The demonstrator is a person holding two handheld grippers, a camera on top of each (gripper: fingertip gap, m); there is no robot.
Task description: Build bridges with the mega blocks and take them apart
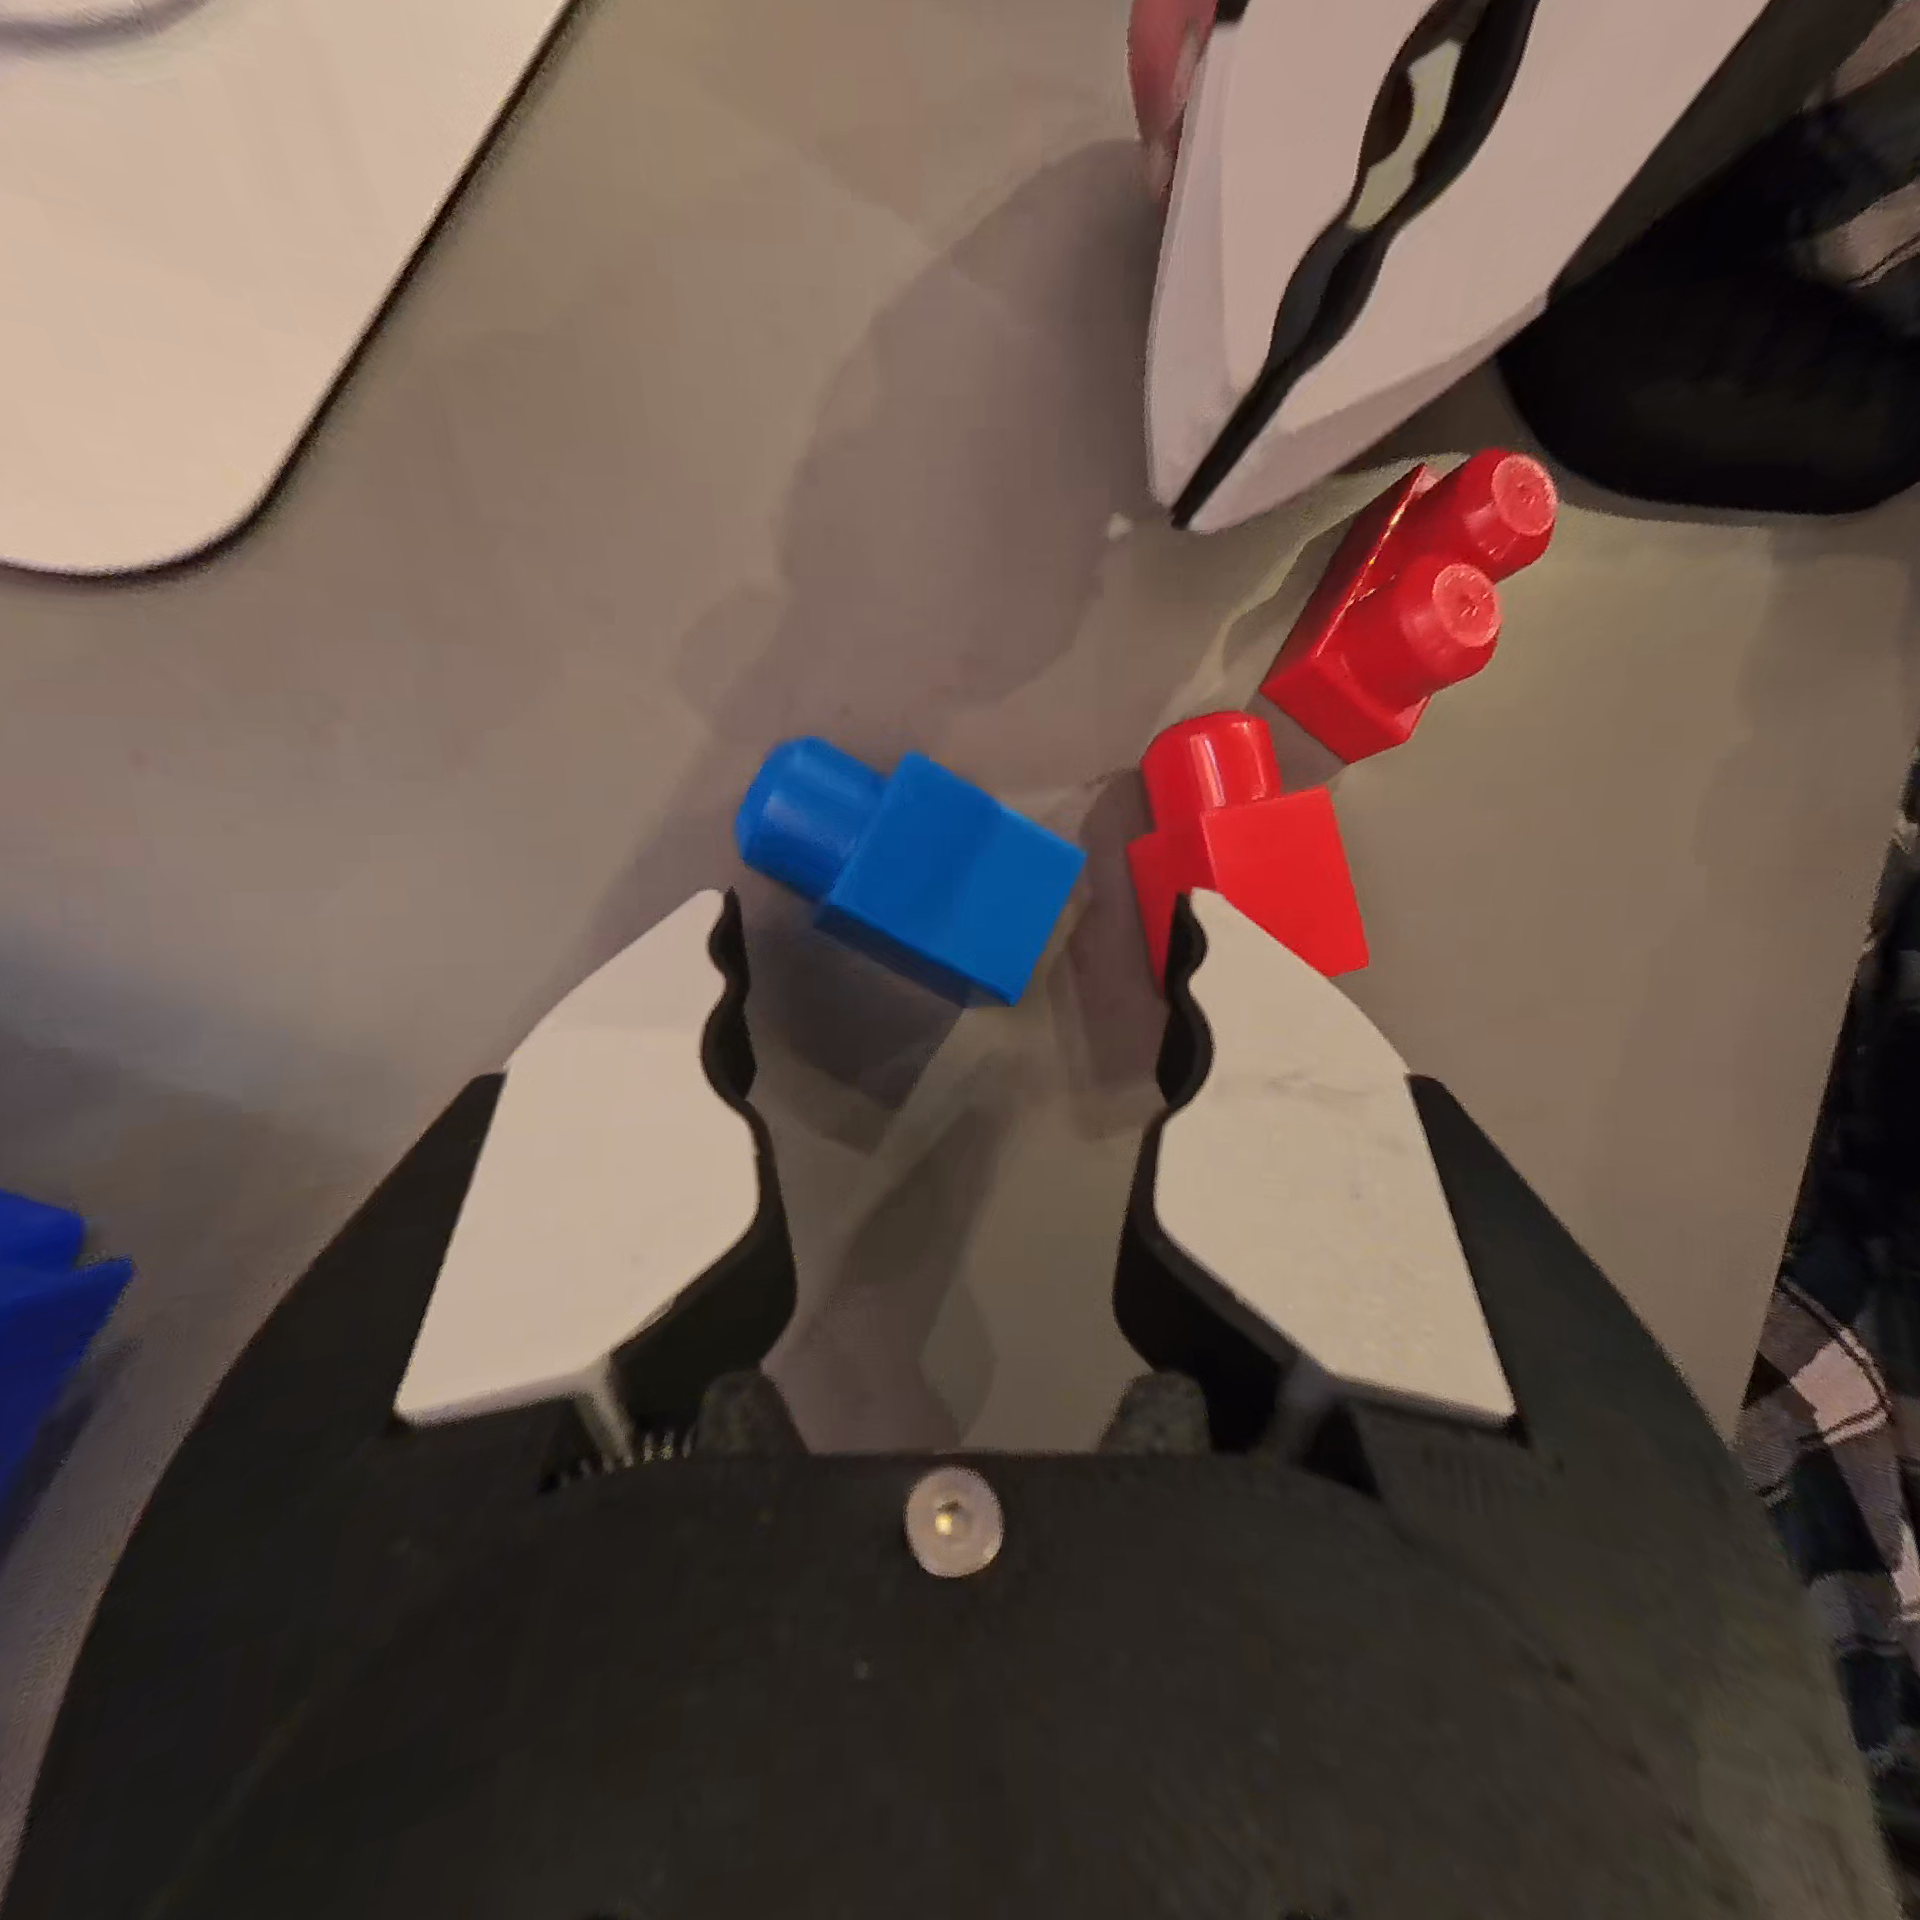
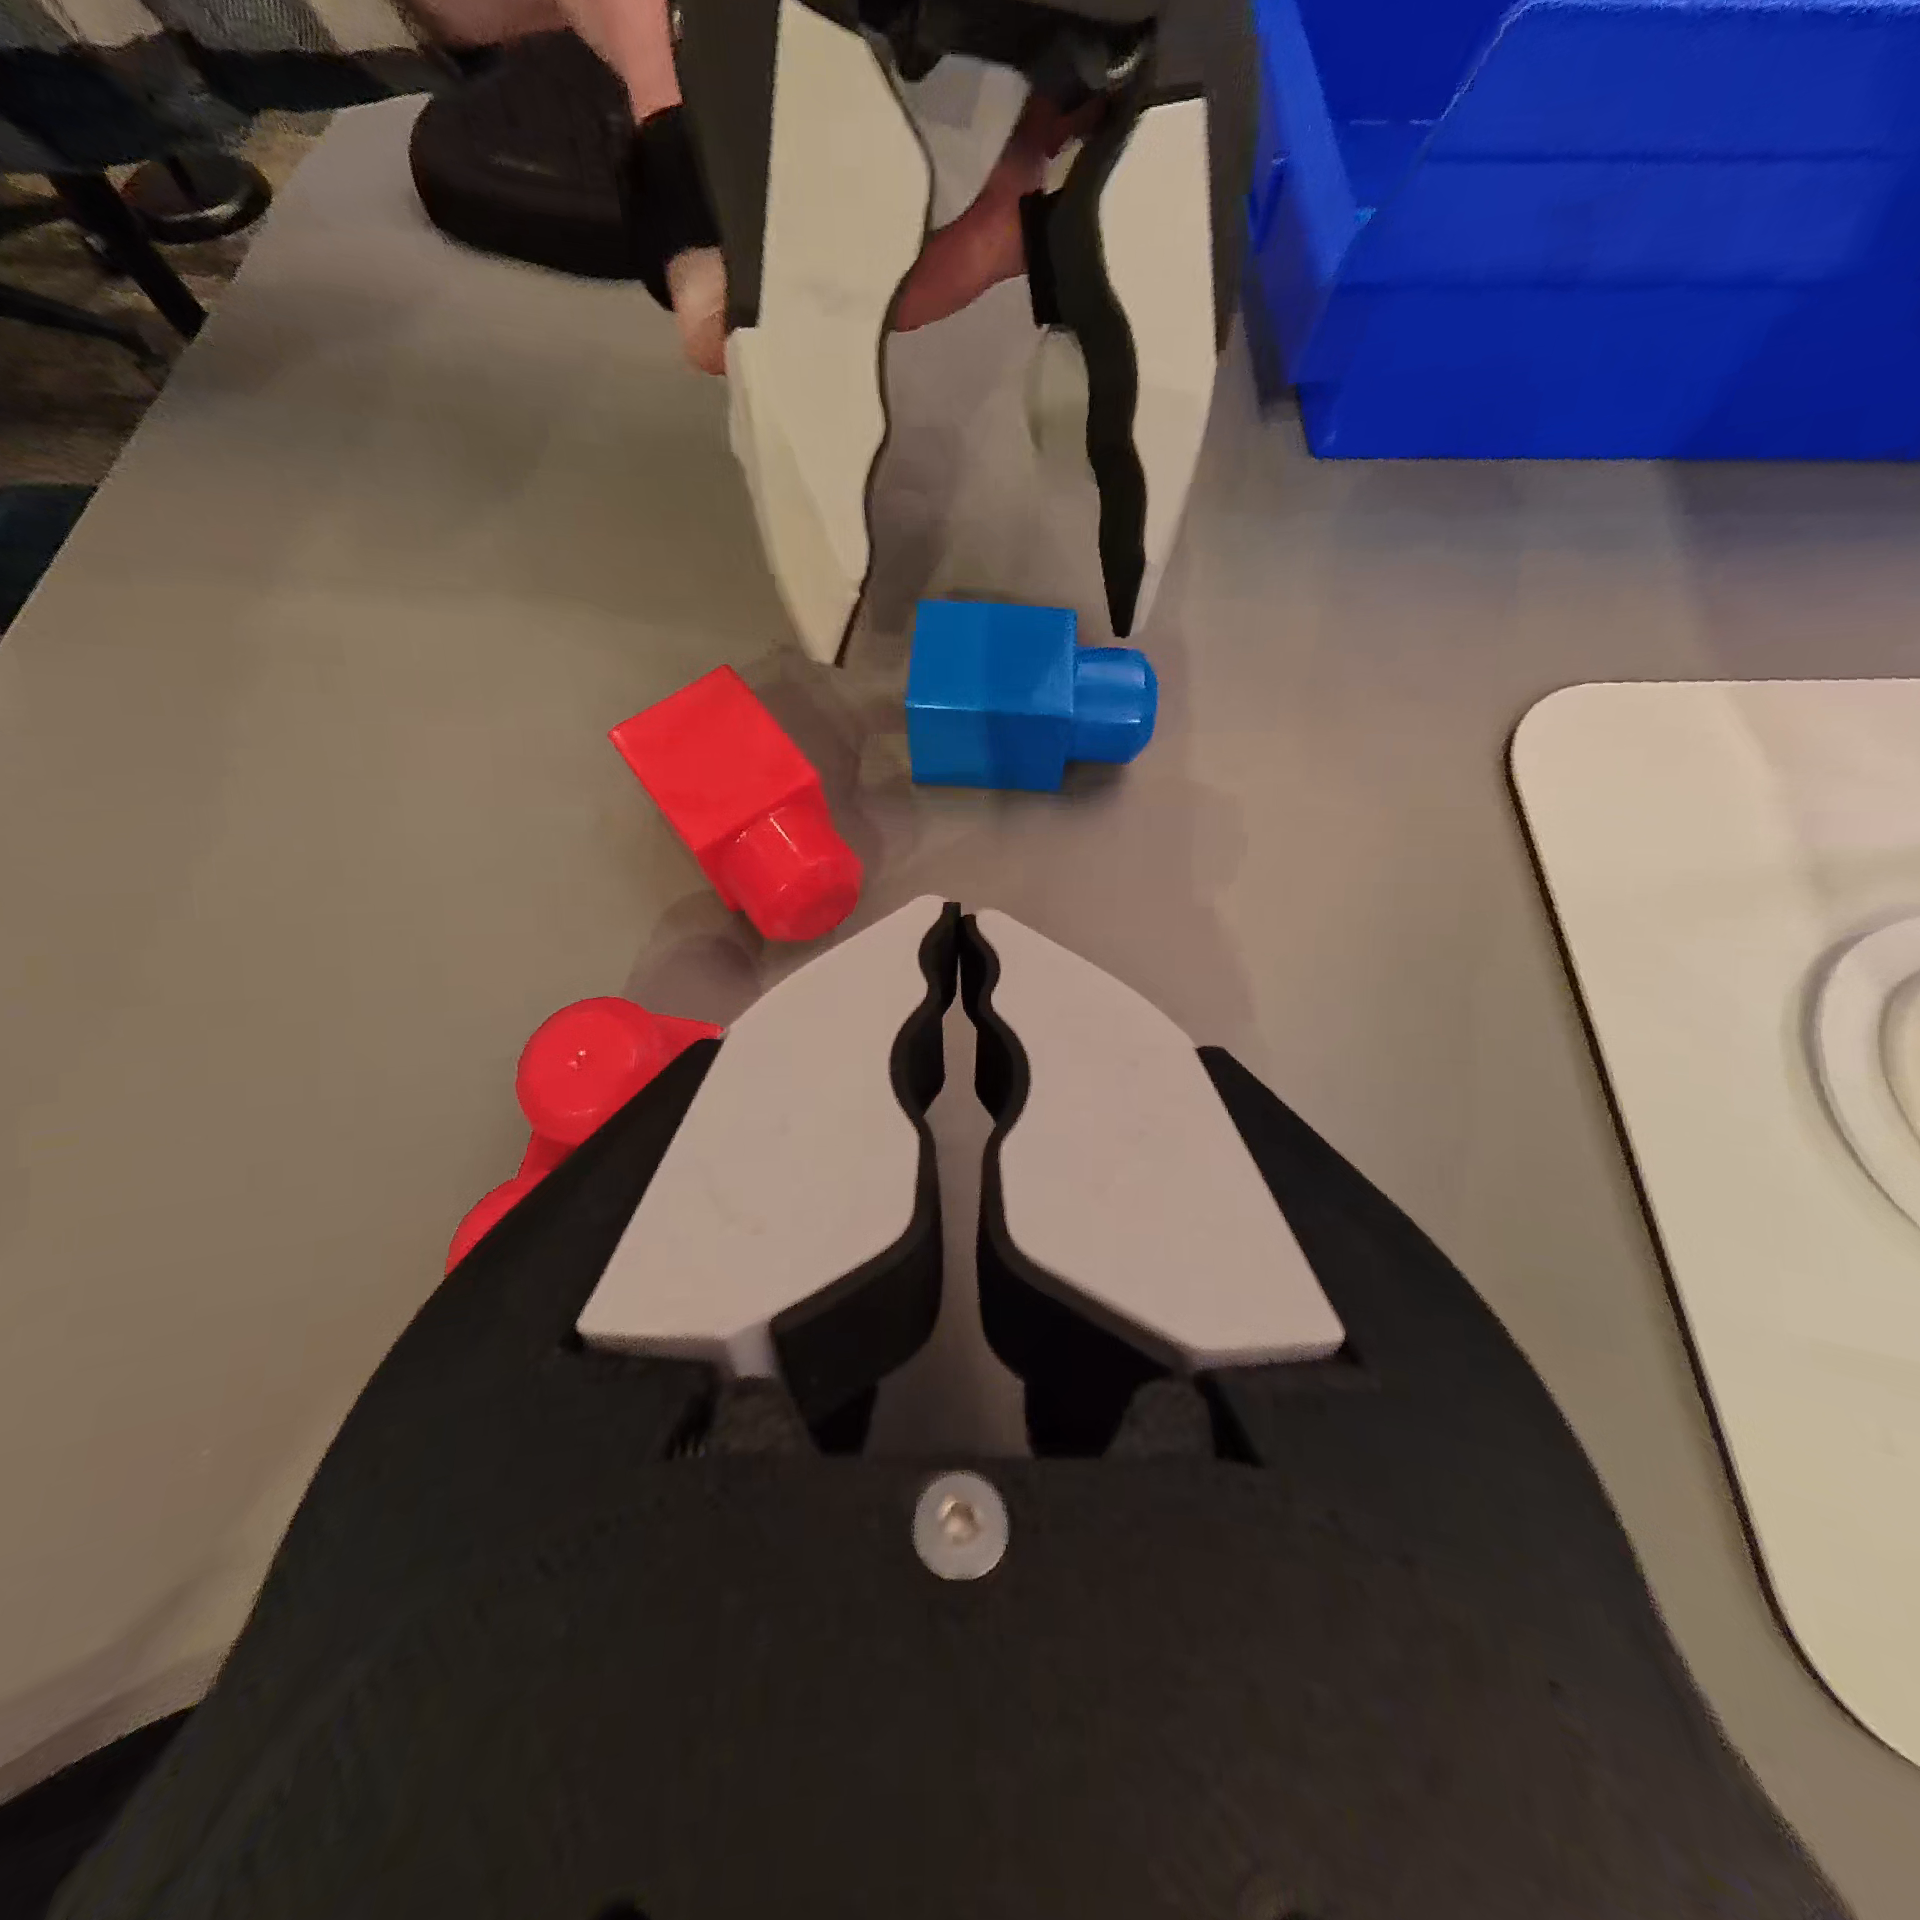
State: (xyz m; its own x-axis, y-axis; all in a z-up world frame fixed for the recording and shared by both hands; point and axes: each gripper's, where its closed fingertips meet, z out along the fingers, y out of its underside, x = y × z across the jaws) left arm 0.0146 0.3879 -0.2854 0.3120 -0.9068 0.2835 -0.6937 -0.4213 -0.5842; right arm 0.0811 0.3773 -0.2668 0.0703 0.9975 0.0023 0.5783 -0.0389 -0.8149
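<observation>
The left wrist view was taken from close above the grey table point(image 1: 520, 727), looking forward and down along its own gripper's fingers. The right wrist view was aimed from the opposite side, equally near and steeply down. Both views were directed toward each other, and the blue block point(image 1: 925, 873) point(image 2: 1013, 696), the single-stud red block point(image 1: 1247, 842) point(image 2: 727, 790) and the white mat point(image 1: 208, 260) point(image 2: 1745, 1039) were shared.

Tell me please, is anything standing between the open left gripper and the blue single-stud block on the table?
Nothing visible does. The left gripper is open, and the blue block lies on its side just beyond its fingertips. The small red block lies beside the right fingertip, not in the path.
</observation>
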